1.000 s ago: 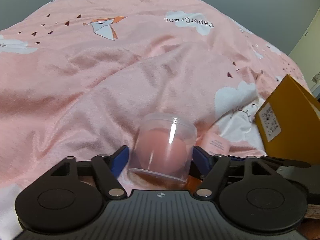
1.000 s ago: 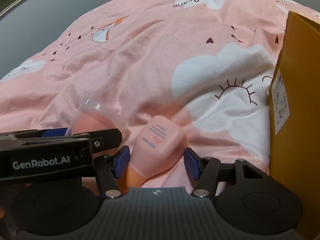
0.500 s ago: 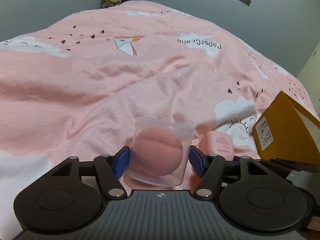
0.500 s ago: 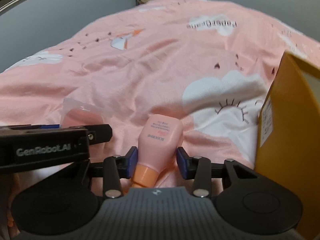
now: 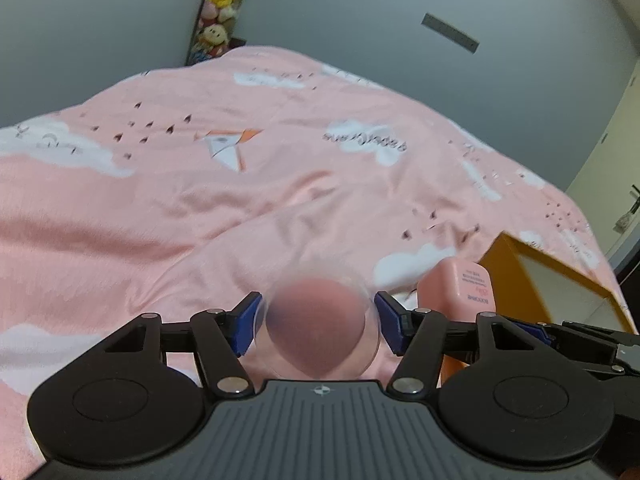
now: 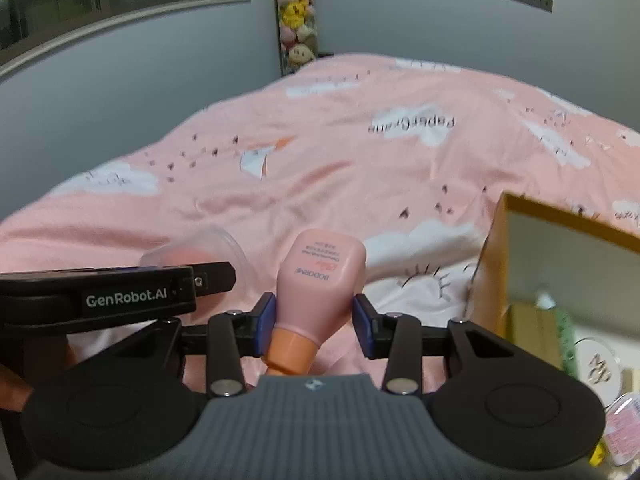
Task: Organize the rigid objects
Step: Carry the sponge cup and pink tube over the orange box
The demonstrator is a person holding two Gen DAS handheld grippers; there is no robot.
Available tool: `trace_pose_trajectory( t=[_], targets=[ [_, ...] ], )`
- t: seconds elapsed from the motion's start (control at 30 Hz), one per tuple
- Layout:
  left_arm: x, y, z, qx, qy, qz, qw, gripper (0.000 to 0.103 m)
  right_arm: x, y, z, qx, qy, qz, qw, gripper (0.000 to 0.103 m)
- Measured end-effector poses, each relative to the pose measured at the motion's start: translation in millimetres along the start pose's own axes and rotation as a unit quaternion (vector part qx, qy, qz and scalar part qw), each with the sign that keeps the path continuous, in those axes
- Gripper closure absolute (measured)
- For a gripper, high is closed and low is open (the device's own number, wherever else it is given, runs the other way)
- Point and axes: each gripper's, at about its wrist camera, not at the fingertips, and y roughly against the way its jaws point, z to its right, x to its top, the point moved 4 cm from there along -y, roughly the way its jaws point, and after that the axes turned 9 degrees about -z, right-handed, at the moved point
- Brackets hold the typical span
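A clear plastic case [image 5: 320, 328] containing a pink sponge [image 5: 316, 320] is clamped by the left gripper [image 5: 318, 326] above the pink bedspread [image 5: 200, 216]. A pink tube [image 6: 320, 276], orange cap rearward, is gripped by the right gripper [image 6: 314, 324]. At far right, an open yellow box [image 6: 492, 268] is seen holding several small items, indistinctly.
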Motion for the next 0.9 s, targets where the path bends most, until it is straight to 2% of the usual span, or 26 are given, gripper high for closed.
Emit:
trace_pose_trajectory(
  t=[0.1, 0.37, 0.53, 0.73, 0.9],
  targets=[
    [2.5, 7.9, 12.0, -0.003, -0.013, 0.009, 0.9999, 0.034, 1.8, 14.0, 7.0, 0.000, -0.007, 0.012, 1.000, 0.062],
    [11.8, 26.8, 49.4, -0.046, -0.037, 0.033, 0.9977, 0.034, 3.7, 53.7, 35.5, -0.010, -0.026, 0.048, 0.998, 0.062],
    [17.4, 25.9, 87.5, -0.081, -0.070, 0.034, 0.9937, 0.034, 2.5, 78.4, 70.9, -0.019, -0.046, 0.056, 0.997, 0.062],
    [23.8, 10.8, 144.1, -0.134, -0.116, 0.016, 0.9840, 0.034, 3.2, 107.1, 128.5, -0.047, -0.060, 0.050, 0.996, 0.062],
    [25.1, -8.1, 198.2, -0.174, -0.161, -0.001, 0.9715, 0.034, -0.2, 119.3, 187.6, -0.088, -0.074, 0.017, 0.993, 0.062]
  ],
)
